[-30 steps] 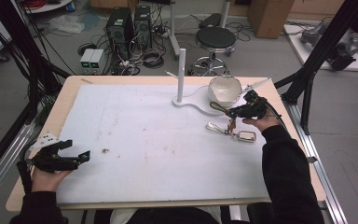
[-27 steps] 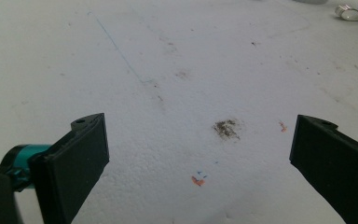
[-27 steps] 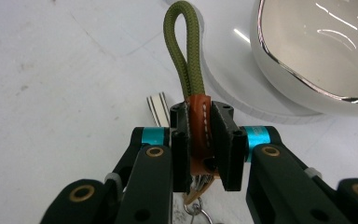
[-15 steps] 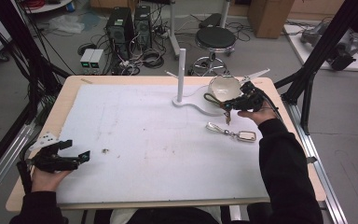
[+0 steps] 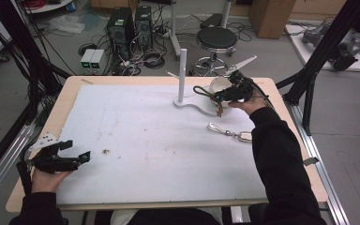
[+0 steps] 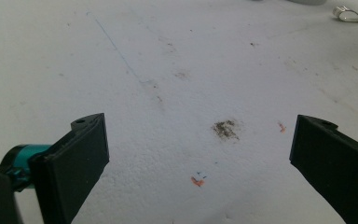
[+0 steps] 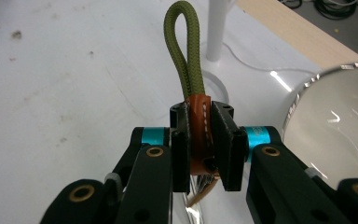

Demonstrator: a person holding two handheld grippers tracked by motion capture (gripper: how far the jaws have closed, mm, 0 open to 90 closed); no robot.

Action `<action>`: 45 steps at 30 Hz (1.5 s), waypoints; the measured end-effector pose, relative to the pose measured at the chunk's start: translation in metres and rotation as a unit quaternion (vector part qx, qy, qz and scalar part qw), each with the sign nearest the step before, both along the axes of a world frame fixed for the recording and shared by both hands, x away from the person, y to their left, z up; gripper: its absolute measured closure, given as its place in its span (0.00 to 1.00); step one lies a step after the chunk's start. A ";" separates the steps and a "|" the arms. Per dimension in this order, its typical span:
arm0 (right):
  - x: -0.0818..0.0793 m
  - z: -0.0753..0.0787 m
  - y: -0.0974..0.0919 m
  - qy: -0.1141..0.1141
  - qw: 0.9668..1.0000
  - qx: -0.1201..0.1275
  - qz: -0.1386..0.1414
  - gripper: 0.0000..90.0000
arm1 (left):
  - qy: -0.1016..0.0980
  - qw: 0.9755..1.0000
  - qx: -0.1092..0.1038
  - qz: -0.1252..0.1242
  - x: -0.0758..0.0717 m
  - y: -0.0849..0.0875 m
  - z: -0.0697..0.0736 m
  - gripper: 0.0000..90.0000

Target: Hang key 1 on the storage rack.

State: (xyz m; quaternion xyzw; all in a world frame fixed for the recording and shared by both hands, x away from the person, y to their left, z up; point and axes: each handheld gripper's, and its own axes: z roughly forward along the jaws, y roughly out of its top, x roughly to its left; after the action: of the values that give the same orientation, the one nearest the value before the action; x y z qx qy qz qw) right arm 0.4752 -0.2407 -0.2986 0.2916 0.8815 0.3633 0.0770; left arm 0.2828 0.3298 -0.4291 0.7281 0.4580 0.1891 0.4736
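Note:
My right gripper (image 5: 217, 96) is shut on a keychain: its pads (image 7: 223, 140) clamp a brown leather band (image 7: 199, 133), and an olive green cord loop (image 7: 184, 56) sticks out past them. In the high view the cord loop (image 5: 200, 90) hangs in the air just right of a white post stand (image 5: 183, 70). A small metal piece dangles under the gripper. Another keychain (image 5: 229, 133) with a silver clip lies on the white mat below it. At the table's near left, my left gripper (image 5: 77, 150) rests open with nothing between its jaws (image 6: 198, 154).
A clear bowl (image 5: 218, 83) stands right behind the right gripper, and its rim (image 7: 340, 116) is close on the right. The stand's curved white base (image 5: 194, 105) lies under the held keychain. A dark smudge (image 6: 224, 129) marks the mat (image 5: 136, 140).
The right gripper has risen and moved up-left from beside the silver keychain to the post, carrying the cord keychain. The left gripper has stayed put.

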 end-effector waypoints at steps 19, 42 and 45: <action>0.006 0.039 0.033 -0.024 0.999 -0.014 0.027 0.87 | 0.000 1.000 -0.002 -0.001 0.001 0.000 0.000 0.06; 0.041 0.042 0.057 -0.023 1.000 -0.020 -0.006 0.87 | 0.001 1.000 -0.003 -0.004 0.001 0.003 -0.001 0.06; 0.046 0.037 0.057 -0.023 0.999 -0.022 -0.013 0.87 | 0.002 1.000 -0.002 -0.003 0.000 0.004 0.000 0.06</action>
State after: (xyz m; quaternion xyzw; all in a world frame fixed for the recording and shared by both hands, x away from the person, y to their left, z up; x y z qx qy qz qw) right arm 0.5210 -0.1836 -0.2615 0.2928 0.8836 0.3490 0.1082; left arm 0.2833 0.3338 -0.4296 0.7288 0.4568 0.1853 0.4752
